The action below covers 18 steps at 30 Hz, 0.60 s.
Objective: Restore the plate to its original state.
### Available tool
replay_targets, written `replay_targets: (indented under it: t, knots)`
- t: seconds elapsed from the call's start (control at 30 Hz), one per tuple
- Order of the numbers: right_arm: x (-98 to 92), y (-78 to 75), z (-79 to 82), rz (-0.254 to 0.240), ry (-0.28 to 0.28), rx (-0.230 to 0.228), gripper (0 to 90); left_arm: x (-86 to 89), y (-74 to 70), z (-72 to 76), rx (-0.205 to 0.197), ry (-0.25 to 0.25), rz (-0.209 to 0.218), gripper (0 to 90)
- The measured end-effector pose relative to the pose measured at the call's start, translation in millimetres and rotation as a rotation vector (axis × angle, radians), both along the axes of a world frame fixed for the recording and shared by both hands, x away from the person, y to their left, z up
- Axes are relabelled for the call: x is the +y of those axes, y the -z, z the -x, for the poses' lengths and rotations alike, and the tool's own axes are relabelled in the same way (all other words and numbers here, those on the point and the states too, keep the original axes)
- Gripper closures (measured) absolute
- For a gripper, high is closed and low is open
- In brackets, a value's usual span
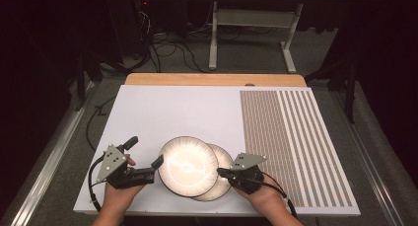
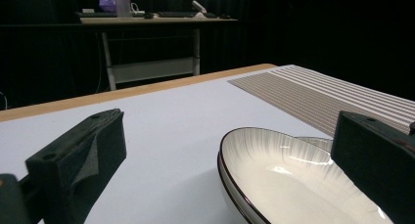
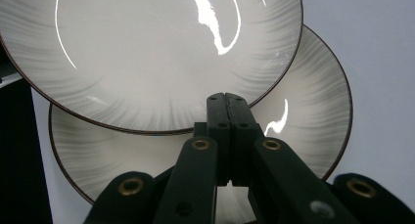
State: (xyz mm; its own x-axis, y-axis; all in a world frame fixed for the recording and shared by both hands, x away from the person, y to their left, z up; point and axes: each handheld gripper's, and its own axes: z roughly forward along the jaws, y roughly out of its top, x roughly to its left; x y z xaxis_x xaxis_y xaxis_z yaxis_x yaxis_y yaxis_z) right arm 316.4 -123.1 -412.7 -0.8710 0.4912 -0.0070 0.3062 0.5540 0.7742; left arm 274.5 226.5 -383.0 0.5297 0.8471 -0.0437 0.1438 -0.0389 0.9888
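High view: two white plates with dark rims and grey radial streaks lie on the white counter, near its front edge. The upper plate overlaps the lower plate, which sticks out from beneath it toward the right and front. To the right of both, a striped mat covers the right part of the counter, apart from the plates.

The left tongs are held in the person's left hand, just left of the upper plate. Their jaws stand spread wide: one jaw tip lies close against the left rim of the upper plate, the other points away toward the rear left. Whether the near jaw touches the rim cannot be told.

The right tongs are held in the person's right hand, at the right side of the plates, with the tips over the exposed crescent of the lower plate.

Left gripper view: the two black jaws stand far apart, and the upper plate lies between them, nearer the right-hand jaw; nothing is pinched. The rim of the lower plate shows behind it.

Right gripper view: the right tongs are pressed together, jaw against jaw, with nothing between them. Their tips point at the rim of the upper plate, above the surface of the lower plate. Contact with either plate cannot be confirmed.
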Motion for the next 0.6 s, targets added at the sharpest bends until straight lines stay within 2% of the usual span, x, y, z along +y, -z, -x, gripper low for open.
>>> replay_targets:
  t: [0.6]
  knots:
    - [-4.7,-1.4,0.5,0.005,0.006,-0.004,90.0,0.2,-0.1,0.2,0.001,0.001,0.0,0.6]
